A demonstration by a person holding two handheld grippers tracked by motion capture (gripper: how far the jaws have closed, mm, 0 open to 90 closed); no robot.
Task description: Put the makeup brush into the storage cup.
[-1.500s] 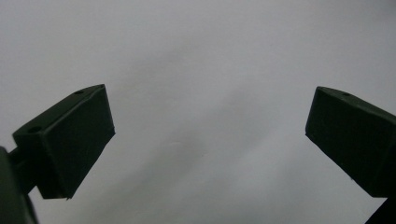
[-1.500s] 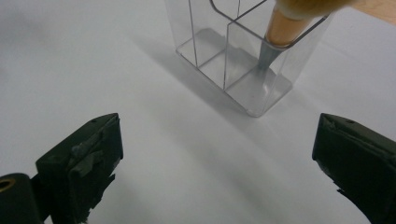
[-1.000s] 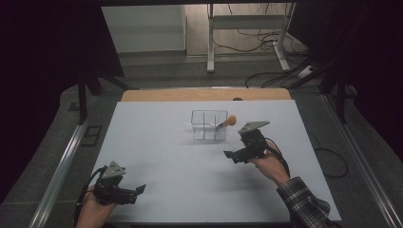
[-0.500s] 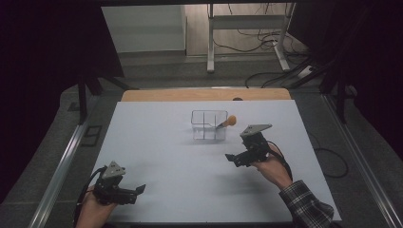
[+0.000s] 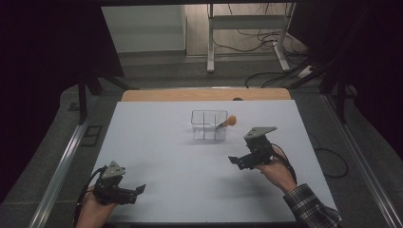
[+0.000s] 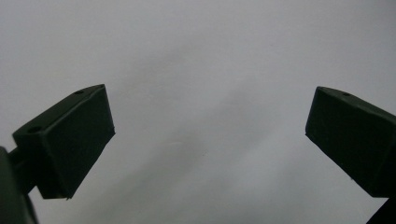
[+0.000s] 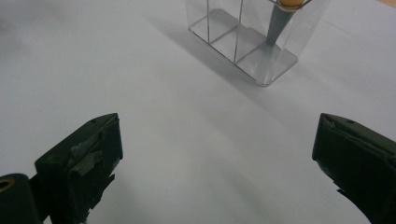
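On the smooth white table [image 5: 157, 156] stands a clear box [image 5: 208, 125] with thin walls, holding an orange-topped tool [image 5: 228, 121]. Both the left gripper [image 5: 135, 192] and right gripper [image 5: 234, 161] have jaws wide apart, gripping nothing, with bare table all around.

Black grippers, grey three-cornered plates; plaid sleeve [image 5: 311, 209]; taped fingers [image 7: 88, 154].

The room is dim, and the dark surroundings fall almost to black at the left and right of the high view, while the pale surface [image 5: 190, 156] and the floor beyond it catch the most light. Soft, faint shadows lie under each tool. In the left gripper view the surface is a grey, featureless blur with broad diagonal shading. In the right gripper view the clear box [image 7: 247, 37] casts a soft shadow to its left, and the near jaws are slightly soft.
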